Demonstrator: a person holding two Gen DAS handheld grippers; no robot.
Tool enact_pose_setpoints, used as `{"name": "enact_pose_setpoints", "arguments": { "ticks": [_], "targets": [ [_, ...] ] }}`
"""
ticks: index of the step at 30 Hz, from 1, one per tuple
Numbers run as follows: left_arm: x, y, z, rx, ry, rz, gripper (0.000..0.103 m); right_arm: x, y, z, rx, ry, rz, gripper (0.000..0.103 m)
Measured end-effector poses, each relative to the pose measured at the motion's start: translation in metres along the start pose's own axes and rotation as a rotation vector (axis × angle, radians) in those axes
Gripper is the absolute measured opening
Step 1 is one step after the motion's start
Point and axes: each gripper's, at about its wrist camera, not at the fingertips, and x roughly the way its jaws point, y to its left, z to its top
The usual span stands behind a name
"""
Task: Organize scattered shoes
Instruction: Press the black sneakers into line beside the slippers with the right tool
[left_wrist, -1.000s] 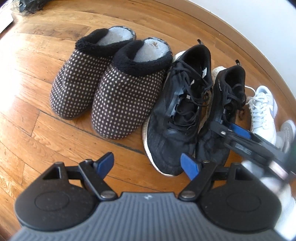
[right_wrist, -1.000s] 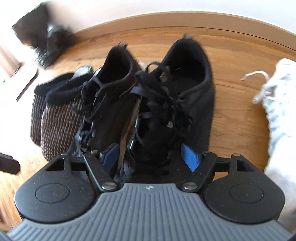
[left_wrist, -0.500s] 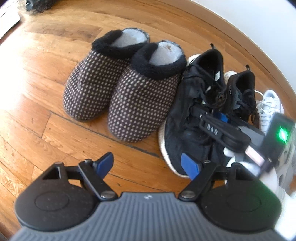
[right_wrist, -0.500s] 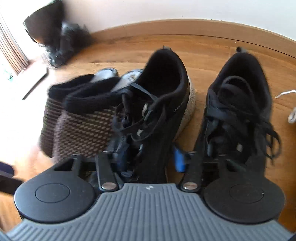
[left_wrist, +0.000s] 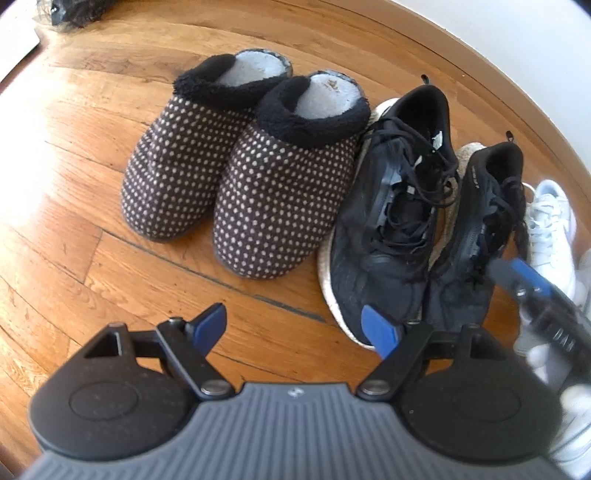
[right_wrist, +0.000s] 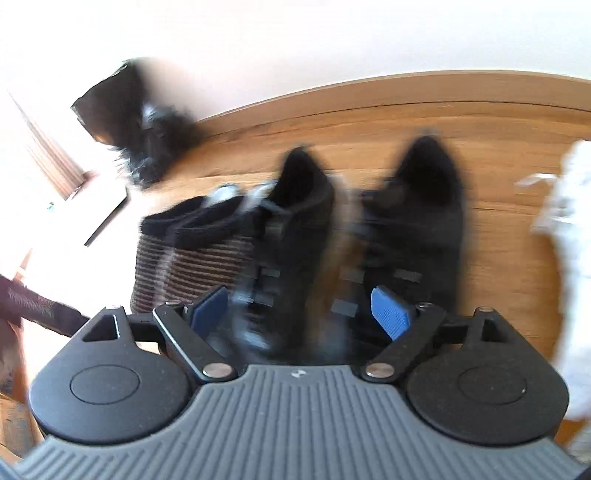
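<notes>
We find the right gripper with its jaws just reopened: half a second ago they were closed on the left black sneaker, and now they stand wide with nothing pressed between the pads. The right wrist view is blurred, so we cannot tell whether the toe of that sneaker still lies between the fingers; the pads do not grip it. In the left wrist view the right gripper has drawn back toward the lower right edge of the picture.

We read this as a completed placement. The left black sneaker now sits close beside the right black sneaker, heels toward the baseboard, with a narrow gap of sole edge showing between them. The pair reads as lined up.

The left gripper hangs over bare wood floor, jaws well apart, holding nothing. It has kept its place over the last second.

Surroundings:
- A pair of dotted slippers stands side by side, just left of the black sneakers, the nearer slipper touching or almost touching the left sneaker.
- A white sneaker lies at the right, just beside the right black sneaker; a loose white lace shows in the right wrist view.
- A dark bundle sits by the wall, well apart from the row.

In our judgement the white sneaker is the next item. The right gripper's own body partly covers it in the left wrist view, and we cannot tell its mate's position.
</notes>
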Motion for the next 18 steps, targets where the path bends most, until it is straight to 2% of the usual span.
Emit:
{"name": "enact_pose_setpoints", "arguments": {
  "ticks": [2,4,6,8,11,15,18],
  "targets": [
    [0.003,0.0,0.001,0.003,0.007,0.014,0.079,0.006,-0.037,0.001,0.072,0.024,-0.036,0.088],
    [0.005,-0.001,0.001,-0.001,0.008,0.009,0.079,0.02,-0.058,0.005,0.115,0.049,-0.011,0.094],
    [0.007,-0.001,0.002,0.0,0.0,0.007,0.079,0.039,-0.069,0.006,0.115,0.066,0.032,0.093],
    [0.008,-0.003,0.005,-0.007,-0.008,0.029,0.079,0.049,-0.069,0.006,0.096,0.066,0.052,0.082],
    [0.004,-0.008,0.005,-0.002,-0.023,0.039,0.079,0.056,-0.061,0.007,0.075,0.077,0.068,0.082],
    [-0.007,-0.031,0.009,0.053,-0.071,0.032,0.079,0.067,-0.053,0.014,0.059,0.108,0.106,0.085],
    [-0.018,-0.05,0.013,0.08,-0.105,0.014,0.079,0.066,-0.044,0.018,0.012,0.137,0.082,0.086]
  ]
}}
